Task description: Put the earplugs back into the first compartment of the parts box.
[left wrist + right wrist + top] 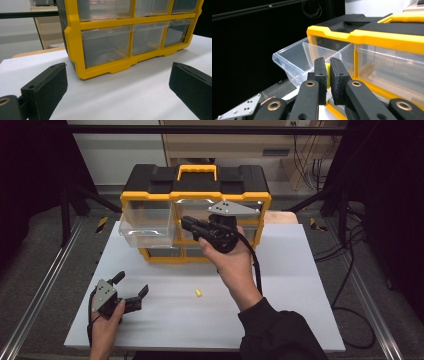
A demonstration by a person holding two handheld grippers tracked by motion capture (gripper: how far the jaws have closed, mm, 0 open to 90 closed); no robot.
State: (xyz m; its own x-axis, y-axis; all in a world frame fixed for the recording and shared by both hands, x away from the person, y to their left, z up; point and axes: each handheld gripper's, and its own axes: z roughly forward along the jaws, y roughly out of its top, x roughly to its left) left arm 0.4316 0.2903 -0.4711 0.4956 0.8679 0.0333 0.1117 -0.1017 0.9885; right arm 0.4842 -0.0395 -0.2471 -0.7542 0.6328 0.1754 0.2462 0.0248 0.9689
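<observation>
White desk (300, 285) carries the organizer (196, 195). Left gripper (131, 287) rests, jaws spread. Open drawer (146, 222) waits upper left. Right gripper (327, 75) pinches a yellow piece (328, 75); next, likely release over drawer.

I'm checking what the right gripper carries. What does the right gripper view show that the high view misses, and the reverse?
Right gripper view: a small yellow piece pinched between the right gripper pads.
High view: another small yellow piece lying on the white table, and the open left gripper.
Both: the yellow-and-black drawer organiser with its clear plastic drawer pulled out.
</observation>
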